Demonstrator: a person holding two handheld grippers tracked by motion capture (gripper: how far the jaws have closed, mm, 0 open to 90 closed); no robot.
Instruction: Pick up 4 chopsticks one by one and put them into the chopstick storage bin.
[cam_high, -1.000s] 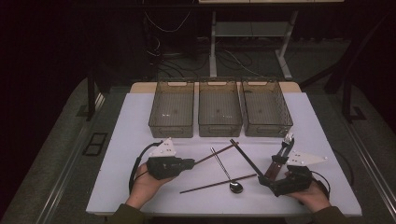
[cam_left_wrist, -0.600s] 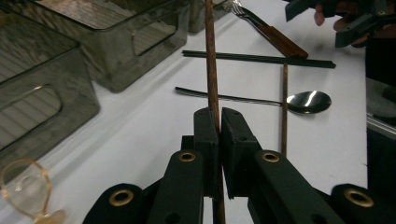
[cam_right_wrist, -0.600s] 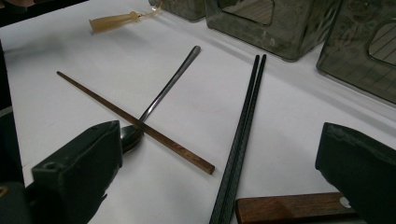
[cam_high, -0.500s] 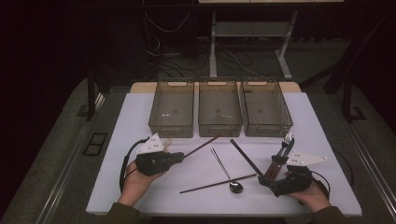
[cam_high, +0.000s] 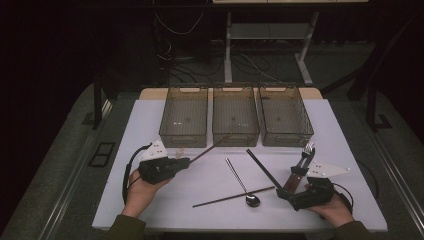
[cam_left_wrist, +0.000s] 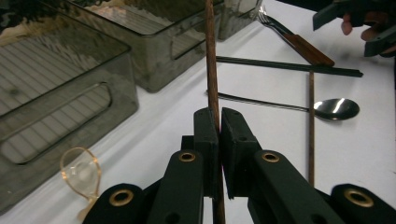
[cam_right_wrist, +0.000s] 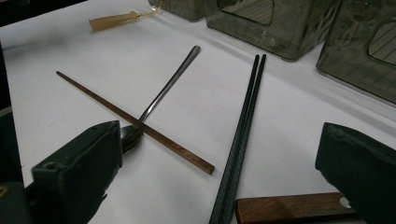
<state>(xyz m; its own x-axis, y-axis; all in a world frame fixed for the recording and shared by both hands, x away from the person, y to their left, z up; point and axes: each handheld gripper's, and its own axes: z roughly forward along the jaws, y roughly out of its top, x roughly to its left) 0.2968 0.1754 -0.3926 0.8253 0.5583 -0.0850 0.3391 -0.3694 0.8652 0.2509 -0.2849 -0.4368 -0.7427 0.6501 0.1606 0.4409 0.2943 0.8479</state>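
Note:
My left gripper (cam_high: 187, 161) is shut on one end of a brown wooden chopstick (cam_high: 212, 147), which slants up and right toward the front of the middle bin (cam_high: 235, 137). In the left gripper view the chopstick (cam_left_wrist: 211, 65) rises straight out of the closed jaws (cam_left_wrist: 219, 119). My right gripper (cam_high: 289, 189) rests open at the right front. Between its wide jaws (cam_right_wrist: 219, 158) lie the tip of a second brown chopstick (cam_right_wrist: 135, 121), a pair of black chopsticks (cam_right_wrist: 243, 126) and the fork's wooden handle (cam_right_wrist: 294, 207).
Three smoky plastic bins (cam_high: 183, 120) stand in a row at the back of the white mat (cam_high: 350, 130). A steel spoon (cam_high: 240, 182), the fork (cam_high: 304, 156) and black chopsticks (cam_high: 262, 167) lie mid-table. A clear amber plastic spoon (cam_left_wrist: 81, 172) lies by the left bin.
The left gripper has moved left and a little away from me, carrying the brown chopstick with it; its far tip now reaches the middle bin's front. The right gripper stayed put.

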